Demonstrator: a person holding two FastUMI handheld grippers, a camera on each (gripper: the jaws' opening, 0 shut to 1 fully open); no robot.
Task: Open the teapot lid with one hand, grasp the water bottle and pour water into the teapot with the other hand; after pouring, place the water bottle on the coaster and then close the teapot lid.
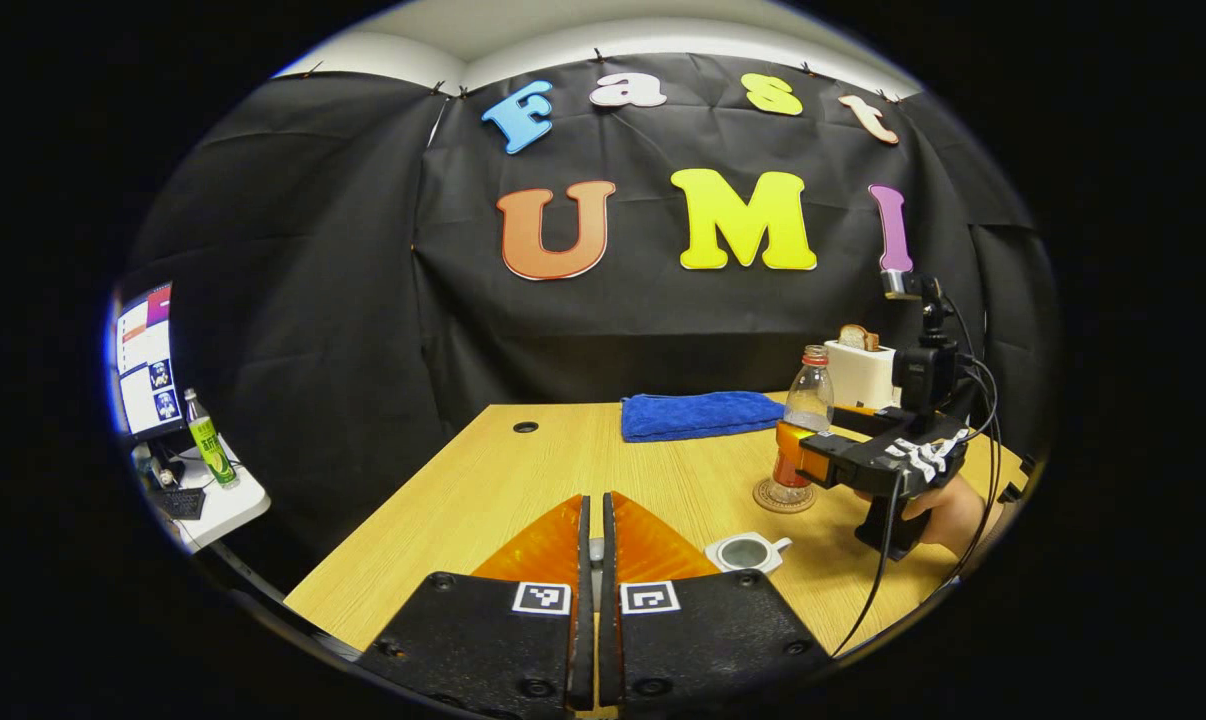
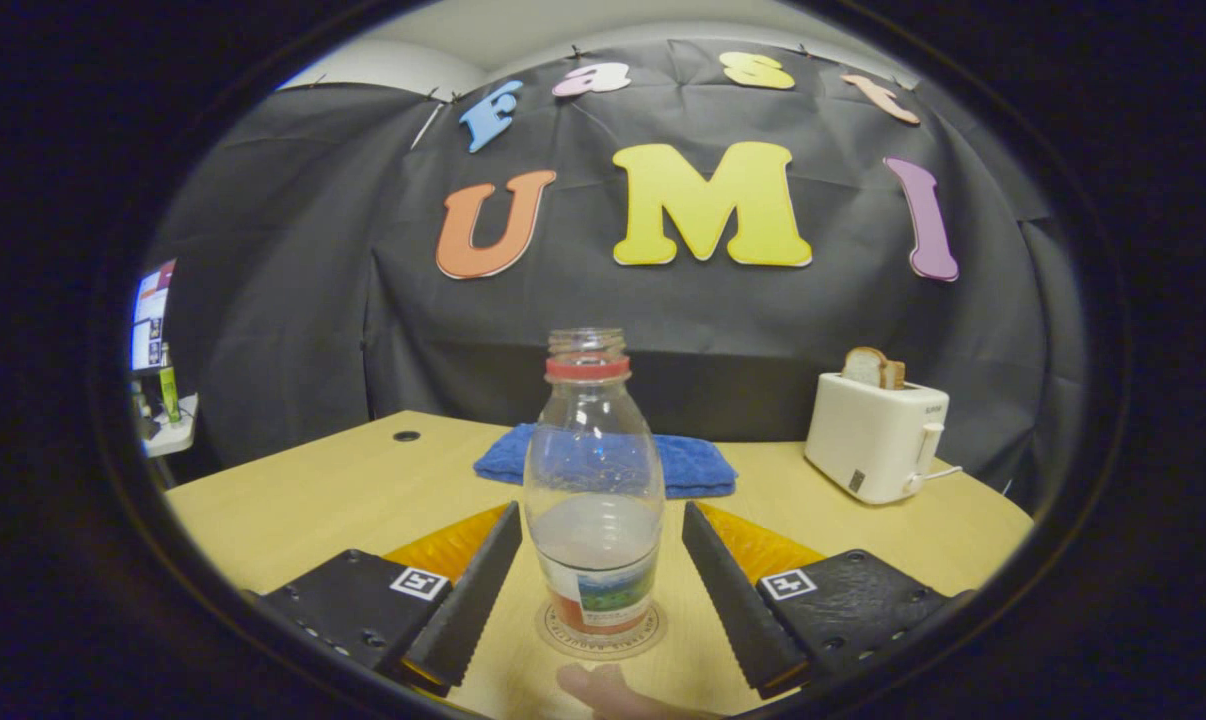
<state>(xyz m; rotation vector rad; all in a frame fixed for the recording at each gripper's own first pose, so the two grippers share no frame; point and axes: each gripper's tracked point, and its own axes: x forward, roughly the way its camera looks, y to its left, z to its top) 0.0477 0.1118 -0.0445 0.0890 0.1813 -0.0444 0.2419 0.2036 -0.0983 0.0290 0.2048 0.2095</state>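
One clear plastic water bottle (image 2: 593, 500) with a red neck ring stands upright on one round coaster (image 2: 553, 632) on the wooden table (image 2: 313, 490). My right gripper (image 2: 598, 590) has its fingers spread on either side of the bottle, not touching it. My left gripper (image 1: 591, 560) is pressed nearly together, a small thing between its fingers that I cannot make out. One small white teapot (image 1: 746, 551), lid off, sits just beside it. One blue towel (image 2: 693, 462) and one white toaster (image 2: 875, 435) lie behind.

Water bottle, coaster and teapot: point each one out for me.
Water bottle (image 2: 593, 480), right gripper view, clear body.
Coaster (image 2: 553, 633), right gripper view, left rim under the bottle.
Teapot (image 1: 745, 552), left gripper view, open top.
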